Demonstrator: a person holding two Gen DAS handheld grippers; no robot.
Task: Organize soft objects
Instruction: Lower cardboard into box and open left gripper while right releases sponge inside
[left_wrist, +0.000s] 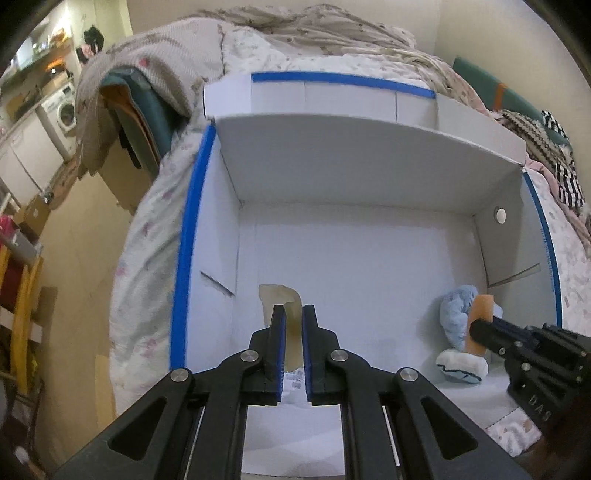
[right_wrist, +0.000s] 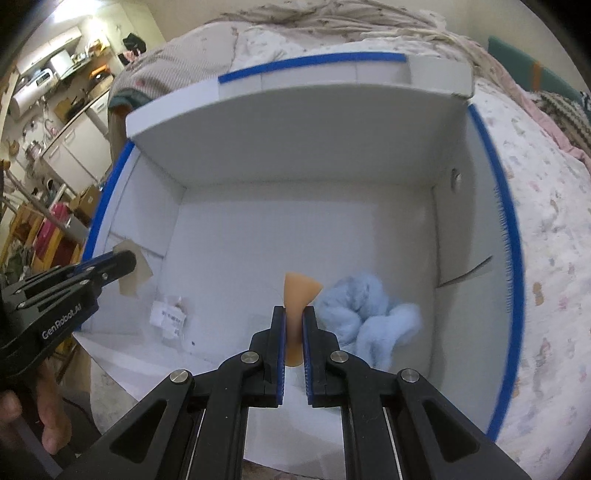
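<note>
Blue plush toy (right_wrist: 364, 314) beside right hand-held gripper (right_wrist: 293, 325) pinching orange pad (right_wrist: 301, 291); left clamps beige piece (left_wrist: 282, 299).

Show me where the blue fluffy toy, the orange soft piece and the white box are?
blue fluffy toy (right_wrist: 364, 314): right wrist view, on its furry body.
orange soft piece (right_wrist: 301, 290): right wrist view, on the wide end sticking out past the jaws.
white box (left_wrist: 369, 162): left wrist view, on its far inner wall.

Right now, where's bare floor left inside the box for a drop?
The white box floor is bare across the middle and back, below the far wall. The right front corner is crowded by the blue plush. The small paper packet lies front-left. Both grippers, left and right, hover near the front, each holding a soft piece.
</note>
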